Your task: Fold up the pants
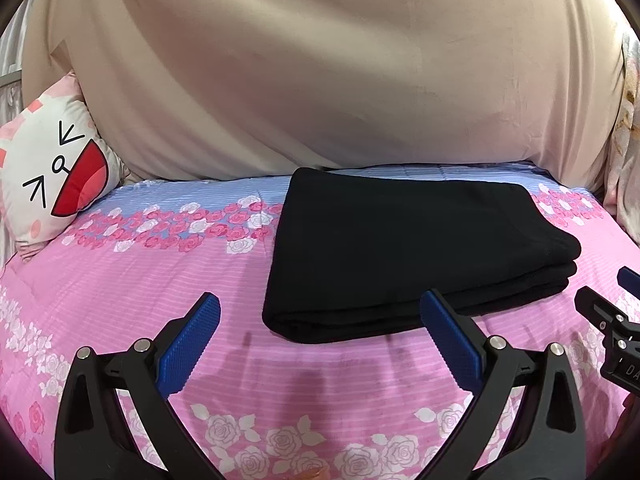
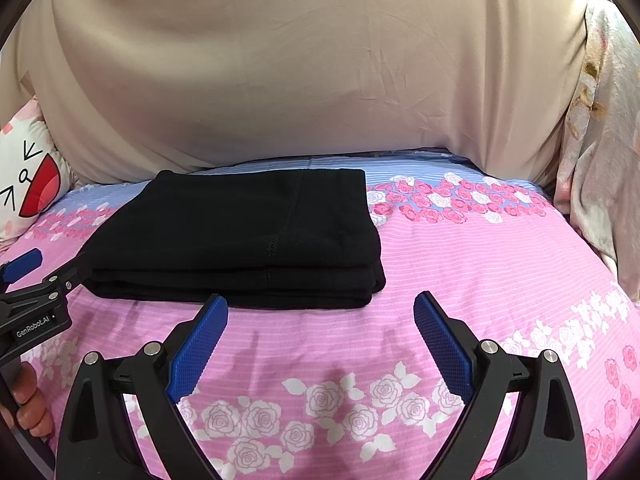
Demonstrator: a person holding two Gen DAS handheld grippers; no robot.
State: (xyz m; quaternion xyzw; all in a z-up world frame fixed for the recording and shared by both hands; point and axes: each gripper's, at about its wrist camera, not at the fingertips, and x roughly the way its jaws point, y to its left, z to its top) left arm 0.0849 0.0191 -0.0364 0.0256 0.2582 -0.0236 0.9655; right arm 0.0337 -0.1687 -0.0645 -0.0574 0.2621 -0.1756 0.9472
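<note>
Bare pink bedspread (image 2: 460, 264) around the folded black pants (image 2: 248, 236); beige cushion (image 2: 312, 72) wall just behind, cartoon pillow (image 1: 52, 176) far left.

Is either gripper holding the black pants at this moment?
No: the left gripper and right gripper hang open, short of the folded black pants.

Both views are aimed low and close across the bed (image 1: 120, 280); the folded black pants (image 1: 400, 248) are shared.

Cartoon-face pillow (image 2: 28, 184) cut by left frame edge; hand (image 2: 28, 404) mostly out of frame; pants' (image 1: 400, 248) inner layers hidden within fold.
</note>
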